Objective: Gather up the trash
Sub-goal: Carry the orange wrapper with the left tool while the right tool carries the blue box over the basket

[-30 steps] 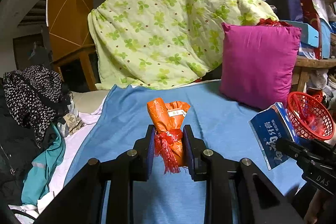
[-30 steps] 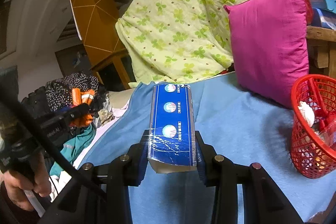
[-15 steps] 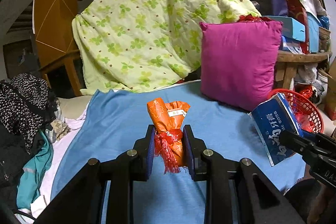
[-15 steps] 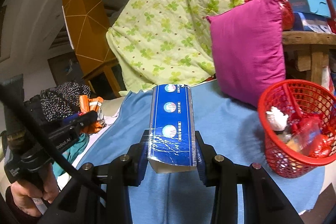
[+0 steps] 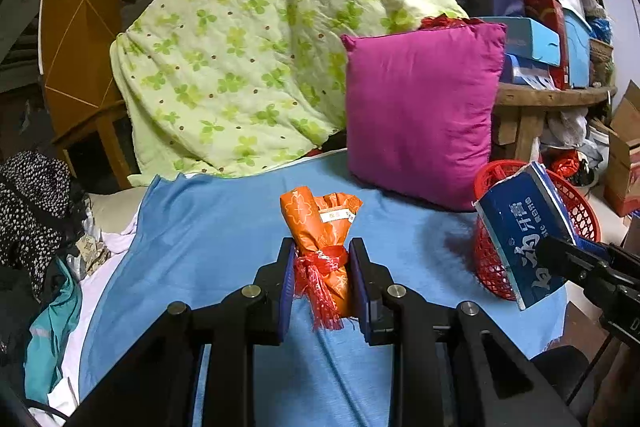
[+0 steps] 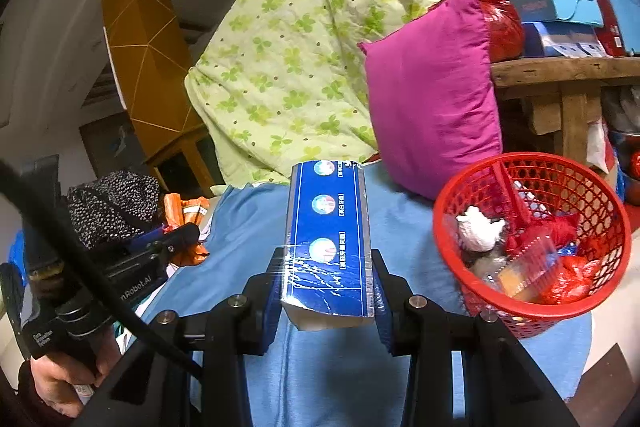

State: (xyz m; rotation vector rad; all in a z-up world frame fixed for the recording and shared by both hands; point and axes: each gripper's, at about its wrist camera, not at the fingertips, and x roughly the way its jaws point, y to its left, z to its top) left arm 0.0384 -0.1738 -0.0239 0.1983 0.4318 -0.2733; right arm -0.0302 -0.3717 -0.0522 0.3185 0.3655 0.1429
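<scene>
My left gripper (image 5: 322,279) is shut on an orange wrapped packet (image 5: 322,227) tied with red fringe, held above the blue sheet (image 5: 224,227). My right gripper (image 6: 326,283) is shut on a long blue toothpaste box (image 6: 326,219), held upright above the sheet. The box also shows at the right of the left wrist view (image 5: 524,235), in front of the red mesh basket (image 5: 580,203). In the right wrist view the basket (image 6: 452,195) stands at the right on the sheet's corner, holding white tissue, red wrappers and other trash. The left gripper with the orange packet (image 6: 184,211) shows at the left there.
A magenta pillow (image 5: 420,115) leans at the back of the bed beside a green clover quilt (image 5: 248,59). Dark and teal clothes (image 5: 36,227) pile at the left. A wooden table (image 6: 560,75) with boxes stands behind the basket.
Both grippers have swung to the right with their loads. The red basket now sits closer and fuller in the right wrist view, and the blue box now overlaps it in the left wrist view.
</scene>
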